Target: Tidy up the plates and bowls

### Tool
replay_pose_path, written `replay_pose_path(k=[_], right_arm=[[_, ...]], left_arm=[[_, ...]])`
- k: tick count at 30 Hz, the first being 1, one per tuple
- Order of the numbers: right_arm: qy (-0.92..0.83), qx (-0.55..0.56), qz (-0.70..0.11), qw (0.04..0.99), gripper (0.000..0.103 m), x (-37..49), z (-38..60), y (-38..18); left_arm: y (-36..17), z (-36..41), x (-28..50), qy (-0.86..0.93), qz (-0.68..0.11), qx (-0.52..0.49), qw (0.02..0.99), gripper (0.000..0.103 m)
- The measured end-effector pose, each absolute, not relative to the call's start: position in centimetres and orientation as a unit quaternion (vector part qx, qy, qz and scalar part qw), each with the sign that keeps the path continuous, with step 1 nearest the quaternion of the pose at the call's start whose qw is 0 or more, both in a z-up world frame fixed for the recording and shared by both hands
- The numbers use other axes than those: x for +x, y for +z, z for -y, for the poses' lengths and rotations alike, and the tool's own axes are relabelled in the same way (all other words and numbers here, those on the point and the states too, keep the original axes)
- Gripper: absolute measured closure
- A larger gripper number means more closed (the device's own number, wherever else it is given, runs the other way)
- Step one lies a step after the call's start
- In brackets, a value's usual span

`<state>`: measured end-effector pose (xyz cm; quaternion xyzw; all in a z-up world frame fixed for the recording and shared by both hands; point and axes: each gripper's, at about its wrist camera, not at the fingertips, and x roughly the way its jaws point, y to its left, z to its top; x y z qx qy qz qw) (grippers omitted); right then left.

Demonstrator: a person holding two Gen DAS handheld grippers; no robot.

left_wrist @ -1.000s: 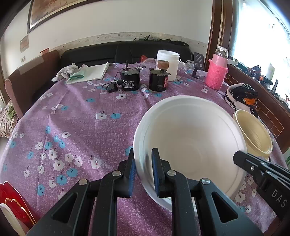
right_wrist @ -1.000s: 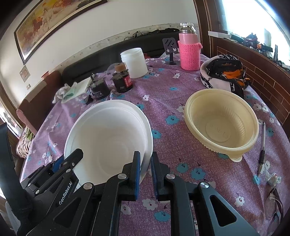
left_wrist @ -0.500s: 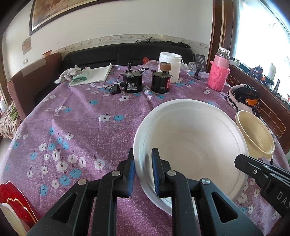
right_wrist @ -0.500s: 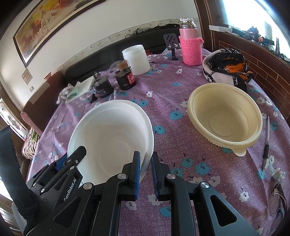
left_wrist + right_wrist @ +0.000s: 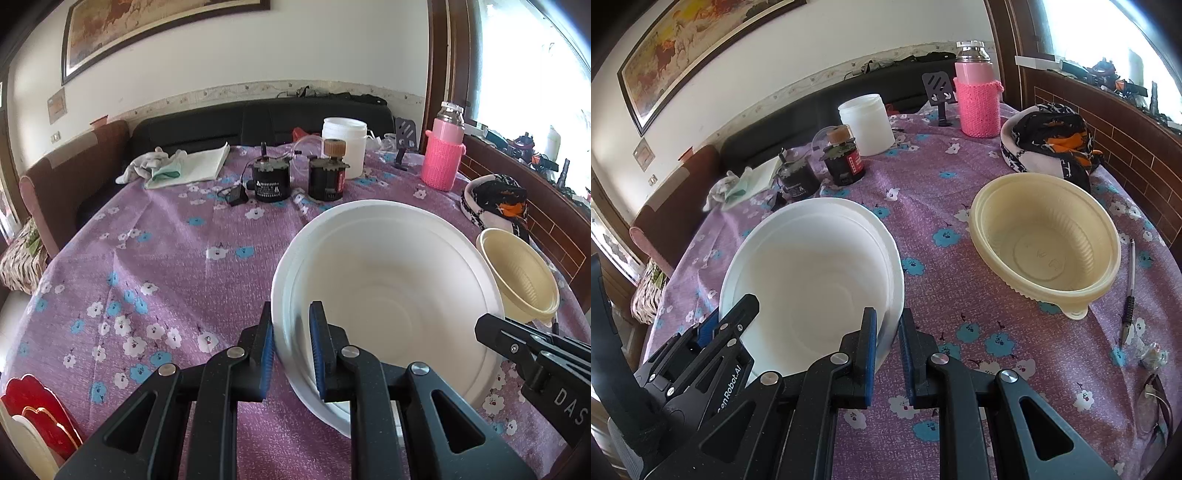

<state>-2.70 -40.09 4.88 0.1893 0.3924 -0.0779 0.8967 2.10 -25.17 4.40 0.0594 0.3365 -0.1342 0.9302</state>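
The white bowl (image 5: 391,280) is the landmark: it sits on the bench (image 5: 155,266), which is covered by a purple flowered cloth, and appears nested in a second white dish whose rim shows just beneath its own. The left tool (image 5: 291,347) is clenched on the bowl's near-left rim, one blue pad outside the wall and one inside. The right tool (image 5: 888,343) is clenched on the opposite, near-right rim in the same manner. The bowl appears tilted, though whether its base is clear of the cloth cannot be told. To the right of the white bowl, apart from it, a cream bowl (image 5: 1045,240) stands upright on the cloth. Beyond the white bowl stand two dark jars (image 5: 271,181), a white tub (image 5: 345,144) and a pink-sleeved bottle (image 5: 443,155). A pen (image 5: 1128,295) lies right of the cream bowl.
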Motion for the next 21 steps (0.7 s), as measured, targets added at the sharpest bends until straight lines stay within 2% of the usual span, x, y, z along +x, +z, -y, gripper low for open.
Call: replay_pose_path(k=[4, 12, 21], right_arm=[[-0.084, 0.185, -0.385, 0.9, 0.088, -3.0, 40.1, 5.2], [-0.082, 0.191, -0.369, 0.906, 0.088, -6.7, 39.8, 7.2], [-0.034, 0.198, -0.39, 0.899, 0.087, -13.2, 38.4, 7.7]], left_arm=[[4.9, 25.6, 1.4, -0.133, -0.324, 0.068, 0.934, 0.087], [7.0, 25.7, -2.7, -0.156, -0.32, 0.085, 0.931, 0.074], [6.3, 23.2, -8.2, -0.191, -0.359, 0.118, 0.906, 0.073]])
